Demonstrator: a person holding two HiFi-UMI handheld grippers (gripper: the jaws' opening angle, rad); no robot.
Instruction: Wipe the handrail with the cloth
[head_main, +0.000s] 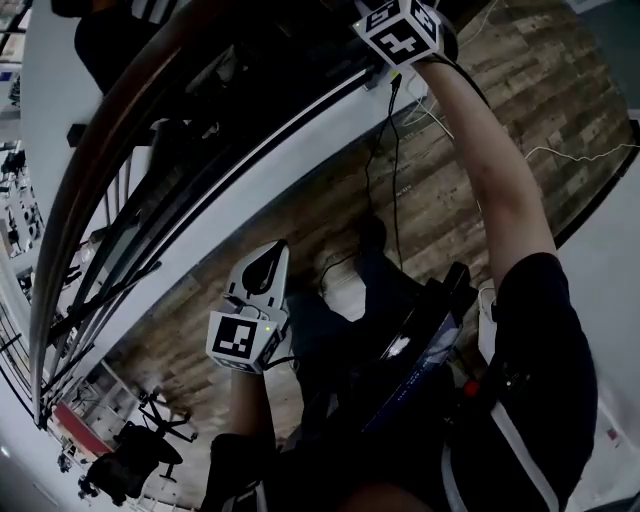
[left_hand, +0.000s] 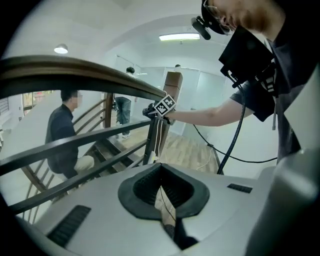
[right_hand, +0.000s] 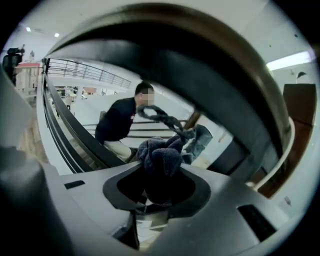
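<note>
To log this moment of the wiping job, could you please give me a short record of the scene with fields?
setting: stairway with a curved wooden handrail above dark bars
right gripper: shut on a bunched dark blue cloth, up at the handrail
left gripper: jaws together with nothing between them, low and away from the handrail
cloth touching handrail: cannot tell
bystander: a person sitting on the stairs beyond the dark bars
</note>
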